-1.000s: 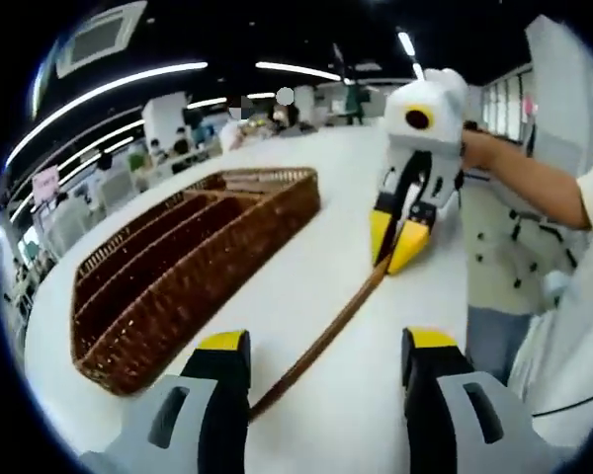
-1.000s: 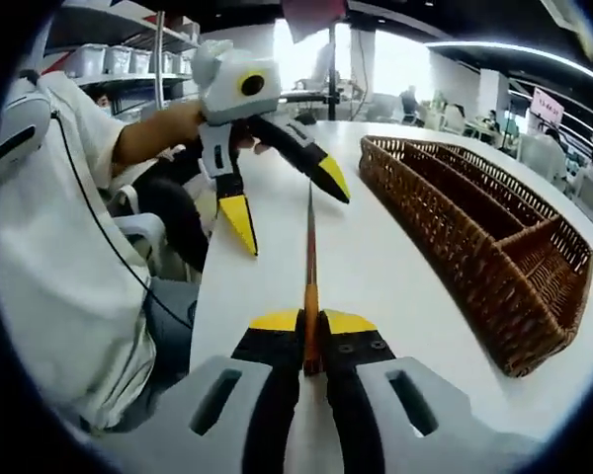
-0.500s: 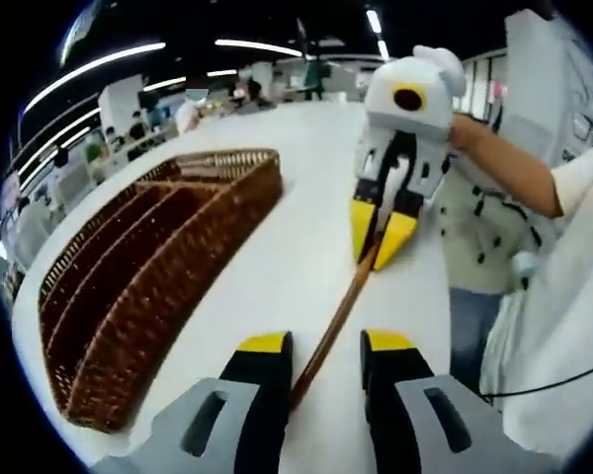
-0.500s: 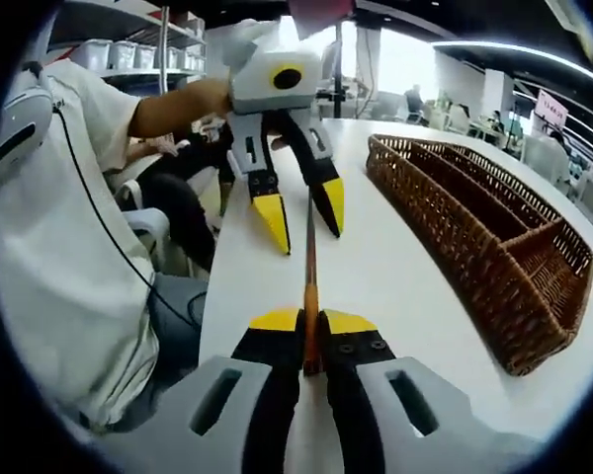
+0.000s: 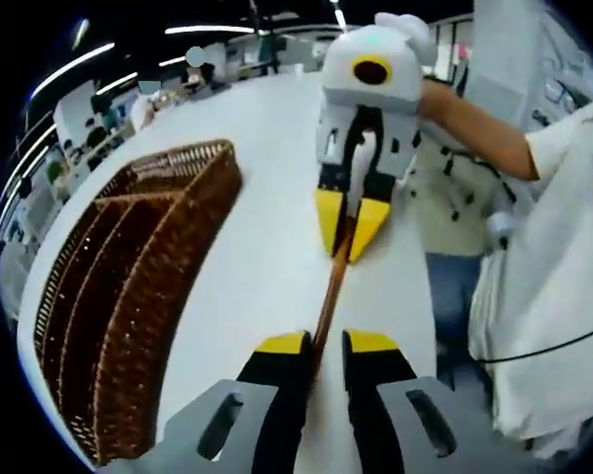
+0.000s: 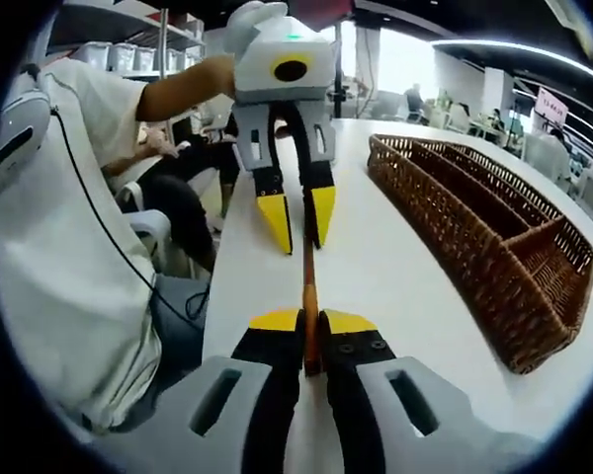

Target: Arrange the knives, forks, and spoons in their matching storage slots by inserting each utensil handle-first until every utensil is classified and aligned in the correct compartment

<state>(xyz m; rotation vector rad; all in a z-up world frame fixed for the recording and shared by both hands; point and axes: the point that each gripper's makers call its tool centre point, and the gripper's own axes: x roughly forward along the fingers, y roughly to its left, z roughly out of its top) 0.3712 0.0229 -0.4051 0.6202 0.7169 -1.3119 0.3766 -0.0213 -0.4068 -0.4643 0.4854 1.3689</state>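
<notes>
right gripper clenched on utensil | left gripper fingers slightly parted around it

Rough woven wicker tray on a smooth, matt white table.

Basket on table, right of utensil.

A brown woven basket is seen at nine o'clock on the white table. A thin brown and orange utensil is seen at the middle. Yellow tips are seen on the black left gripper and right gripper.
</notes>
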